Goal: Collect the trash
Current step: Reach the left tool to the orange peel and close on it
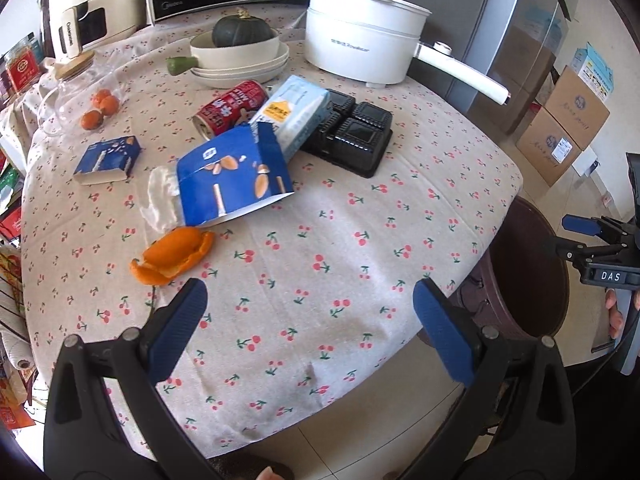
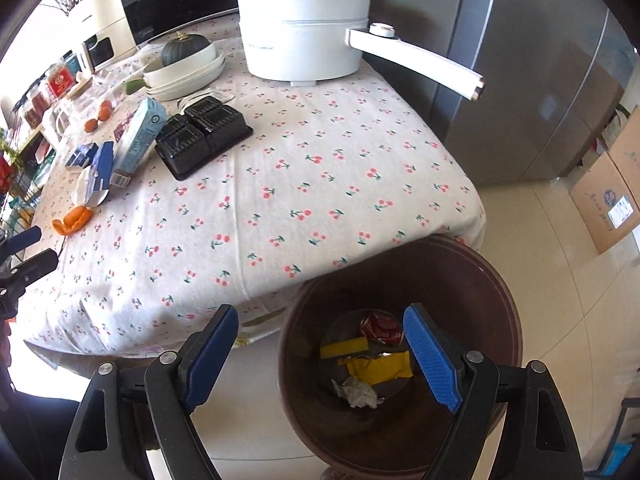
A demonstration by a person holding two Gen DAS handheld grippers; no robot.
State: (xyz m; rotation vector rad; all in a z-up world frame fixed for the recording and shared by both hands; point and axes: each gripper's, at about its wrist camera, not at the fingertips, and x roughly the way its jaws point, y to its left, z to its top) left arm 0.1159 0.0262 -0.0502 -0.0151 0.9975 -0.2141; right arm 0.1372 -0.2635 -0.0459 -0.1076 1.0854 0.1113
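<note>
**A:** On the near half of the desk (image 1: 340, 240), what room did you have?

**B:** Plenty. I saw bare cherry-print cloth from the near edge up to the clutter. My left hand-held gripper (image 1: 310, 320) hung over that open stretch, jaws spread wide with nothing between them. The rounded corner of the desk fell away at the right, and the brown trash bin (image 2: 496, 300) stood on the floor just beside it, its rim partly tucked under the cloth's overhang.

**A:** And the right one?

**B:** My right hand-held gripper (image 2: 320, 354) was above the bin's mouth, jaws apart and empty. Inside the bin I saw a yellow wrapper (image 2: 380, 368), a red crumpled wrapper (image 2: 380, 326) and a wad of white paper (image 2: 360, 392).

**A:** What trash remained on the desk?

**B:** The orange peel (image 1: 176, 256) lay nearest the left gripper. Behind it were a torn blue box (image 1: 232, 184) over a white tissue (image 1: 160, 196), a pale blue carton (image 1: 296, 114), a red can (image 1: 230, 108) on its side, a black plastic tray (image 1: 348, 128) and a small blue box (image 1: 108, 160).

**A:** Anything in the way?

**B:** The white pot (image 1: 360, 36) stood at the back, its long handle (image 2: 416, 62) jutting past the desk's right edge. A stack of bowls (image 1: 240, 58) holding a dark squash sat beside it.
</note>
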